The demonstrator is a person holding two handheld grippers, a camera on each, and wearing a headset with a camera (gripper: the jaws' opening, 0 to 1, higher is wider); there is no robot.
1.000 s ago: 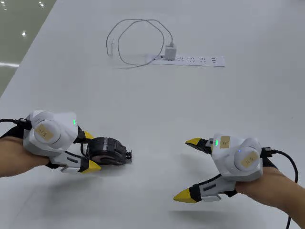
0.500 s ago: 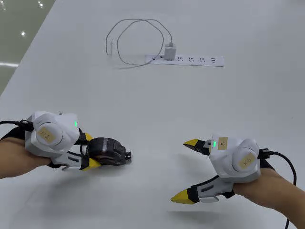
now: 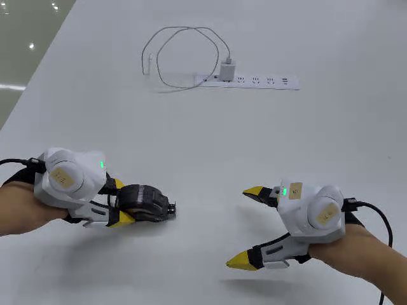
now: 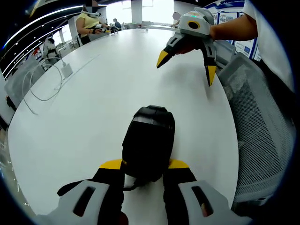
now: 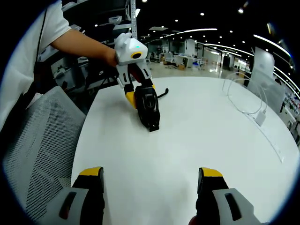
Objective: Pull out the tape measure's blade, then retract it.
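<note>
Shifted slightly toward the left since a second ago, the right gripper (image 3: pixel 245 225) hovers over the smooth white table (image 3: pixel 210 146), yellow-tipped jaws spread wide. The left gripper (image 3: pixel 121 201) pinches the rounded matte-black tape measure (image 3: pixel 146 201) at its rear; the case rests on the table, unmoved, well apart from the right gripper.

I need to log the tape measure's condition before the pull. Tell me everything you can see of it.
The tape measure is a compact black case with rounded edges, apparently rubbery plastic. It rests on the white table, with its rear clamped between the yellow-tipped jaws of the left tool. Its mouth, with the small blade hook, points toward the open right tool, which is well apart from it. No blade looks drawn out. Nothing else touches it.
</note>
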